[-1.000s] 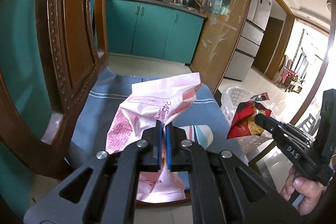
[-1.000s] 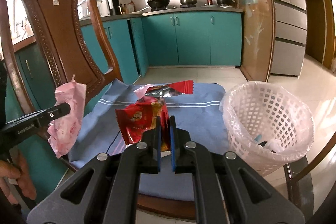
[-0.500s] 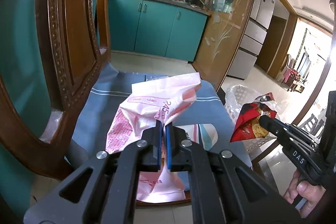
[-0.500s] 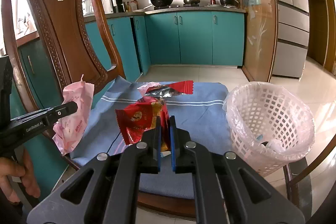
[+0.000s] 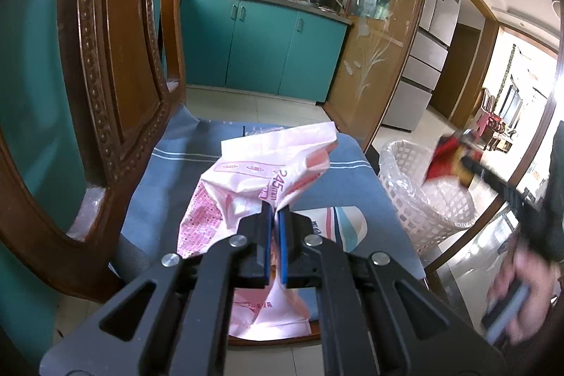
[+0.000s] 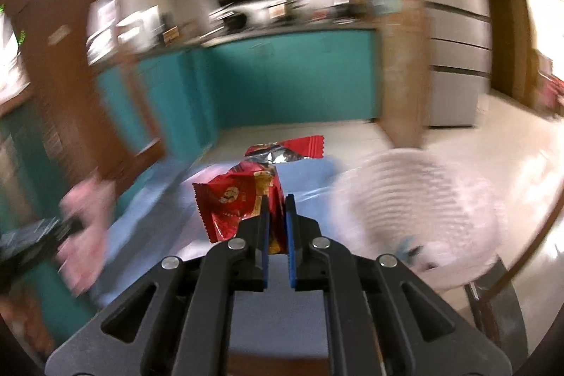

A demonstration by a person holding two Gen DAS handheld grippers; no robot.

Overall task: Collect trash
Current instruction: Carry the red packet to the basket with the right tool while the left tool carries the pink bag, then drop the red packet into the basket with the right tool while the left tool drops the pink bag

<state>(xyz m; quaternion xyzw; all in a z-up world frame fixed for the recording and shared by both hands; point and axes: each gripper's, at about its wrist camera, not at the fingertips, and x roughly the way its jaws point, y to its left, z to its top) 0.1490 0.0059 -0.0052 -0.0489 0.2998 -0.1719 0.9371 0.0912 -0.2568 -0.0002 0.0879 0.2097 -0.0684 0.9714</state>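
Observation:
My left gripper (image 5: 274, 212) is shut on a crumpled pink and white bag (image 5: 261, 178) and holds it above the blue cloth (image 5: 169, 185) on the chair seat. My right gripper (image 6: 277, 203) is shut on a red snack wrapper (image 6: 239, 199). In the left wrist view the right gripper shows blurred at the right, with the red wrapper (image 5: 446, 157) over the white mesh basket (image 5: 423, 199). In the right wrist view the basket (image 6: 416, 199) is blurred, to the right of the wrapper.
A carved wooden chair back (image 5: 105, 76) stands close on the left. A white, red and teal wrapper (image 5: 347, 222) lies on the cloth by the left gripper. Teal kitchen cabinets (image 5: 261, 51) and a fridge (image 5: 433, 34) stand behind. A table edge (image 5: 486, 228) runs at the right.
My right gripper has swung quickly up and toward the basket with the red wrapper; its view is now blurred. My left gripper has held nearly still with the pink bag.

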